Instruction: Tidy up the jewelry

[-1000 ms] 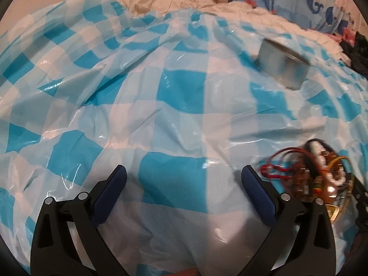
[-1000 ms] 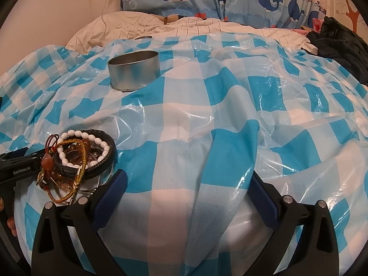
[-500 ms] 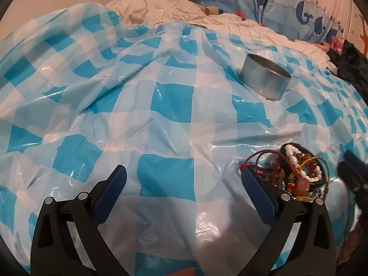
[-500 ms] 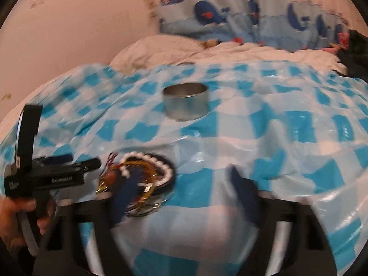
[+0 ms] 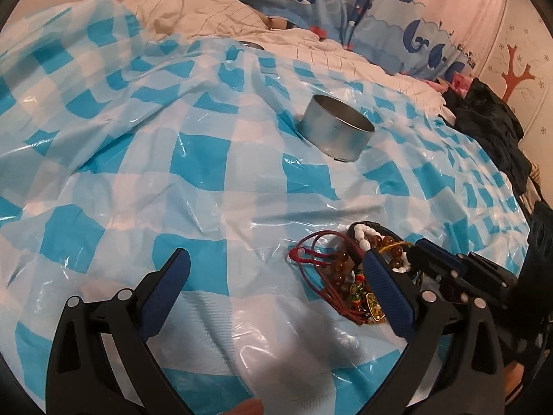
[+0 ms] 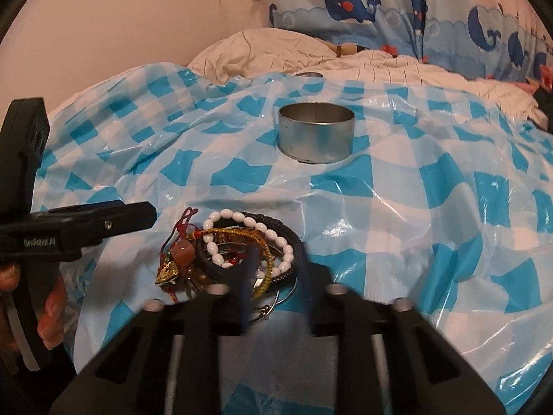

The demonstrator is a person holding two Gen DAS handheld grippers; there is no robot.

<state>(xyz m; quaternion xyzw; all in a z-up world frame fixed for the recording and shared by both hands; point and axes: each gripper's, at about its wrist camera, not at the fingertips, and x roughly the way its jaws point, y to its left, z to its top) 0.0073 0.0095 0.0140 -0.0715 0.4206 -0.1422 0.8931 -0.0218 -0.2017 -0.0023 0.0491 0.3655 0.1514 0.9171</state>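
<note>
The right gripper (image 6: 276,273), jaws narrowed and motion-blurred, straddles the jewelry pile's (image 6: 238,252) near edge; whether it grips is unclear. The left gripper (image 5: 276,294) waits spread beside the pile. Beyond the pile stands the metal tin (image 6: 316,133), probably the receptacle.

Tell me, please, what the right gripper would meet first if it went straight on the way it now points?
Most likely the right gripper would meet the tangled pile of beaded bracelets just ahead; its narrowed fingers frame the black braided bangle. Depth is unclear.
</note>
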